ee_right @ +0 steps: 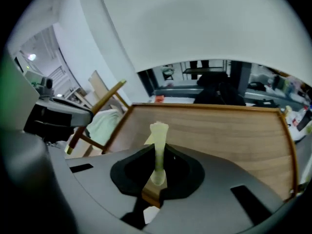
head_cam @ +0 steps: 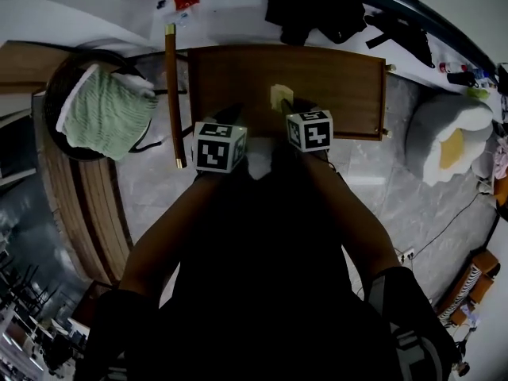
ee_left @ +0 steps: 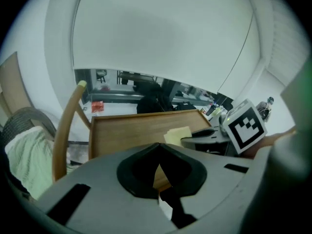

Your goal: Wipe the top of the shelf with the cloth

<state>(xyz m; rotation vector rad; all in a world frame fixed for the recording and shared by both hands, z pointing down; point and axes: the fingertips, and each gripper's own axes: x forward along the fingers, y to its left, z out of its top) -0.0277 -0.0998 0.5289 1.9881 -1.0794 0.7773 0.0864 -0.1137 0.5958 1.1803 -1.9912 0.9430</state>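
two arms, the left [head_cam: 171, 236] and the right [head_cam: 349, 213], are seen stretched forward over dark clothing, each ending in tongs that carry a marker cube. the left tongs [head_cam: 228, 116] are held at the near edge of the shelf [head_cam: 333, 78], left of its middle and short of its near left corner. in the left gripper view they [ee_left: 158, 173] are shown with the jaws pressed together and nothing gripped between them.

the right tongs [head_cam: 286, 105] are held just beside them over the same near edge, close to its middle. their jaws are closed on the near end of the cloth [head_cam: 278, 94], a small pale yellow piece. in the right gripper view the cloth [ee_right: 158, 145] is seen edge-on as a narrow strip rising from the closed jaws of the right tongs [ee_right: 157, 174]. from the left gripper view the cloth [ee_left: 178, 134] is shown lying flat on the wooden shelf top [ee_left: 126, 130], in its near half, about midway between the side edges. the rest of the shelf top is bare wood with a low raised rim.

past the left edge of the shelf a wooden chair [head_cam: 169, 94] is seen, with a pale green towel [head_cam: 103, 109] draped over it. to the right of the shelf, well apart from it, a white cushion [head_cam: 448, 137] with a yellow centre is set on the grey floor [head_cam: 373, 181]. beyond the far edge a heap of dark items [head_cam: 317, 6] is made out against the wall.
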